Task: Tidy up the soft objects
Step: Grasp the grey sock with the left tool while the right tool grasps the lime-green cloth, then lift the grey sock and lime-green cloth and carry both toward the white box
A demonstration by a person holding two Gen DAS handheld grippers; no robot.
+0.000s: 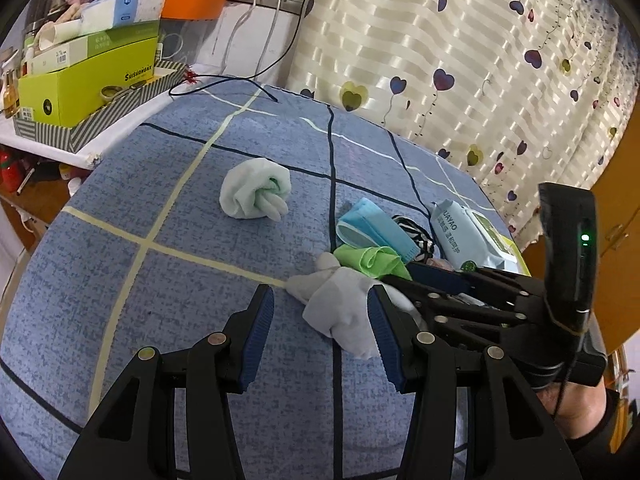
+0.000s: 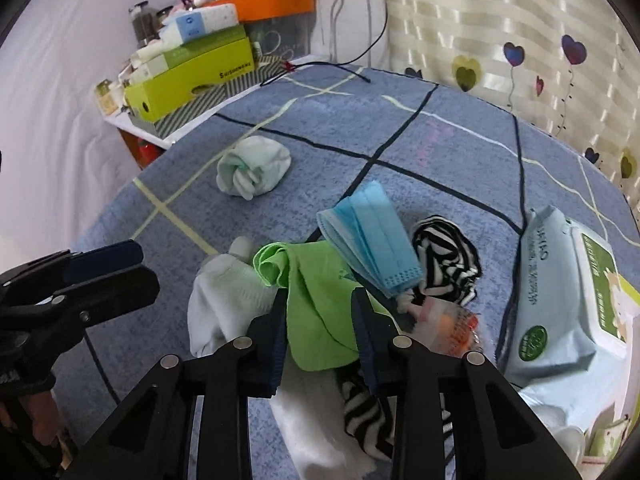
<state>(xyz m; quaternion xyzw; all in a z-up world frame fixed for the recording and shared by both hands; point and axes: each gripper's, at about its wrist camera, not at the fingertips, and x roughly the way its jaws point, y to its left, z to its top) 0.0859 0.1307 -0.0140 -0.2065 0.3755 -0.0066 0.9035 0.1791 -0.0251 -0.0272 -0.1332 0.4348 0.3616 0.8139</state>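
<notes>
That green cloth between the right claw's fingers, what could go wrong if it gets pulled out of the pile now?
1. The blue face mask lies on the green cloth, so lifting may drag it along.
2. The right claw straddles the cloth close to the white sock; it might pinch both.
3. The left claw, open by that sock, is close to the right one, so they could bump.
</notes>
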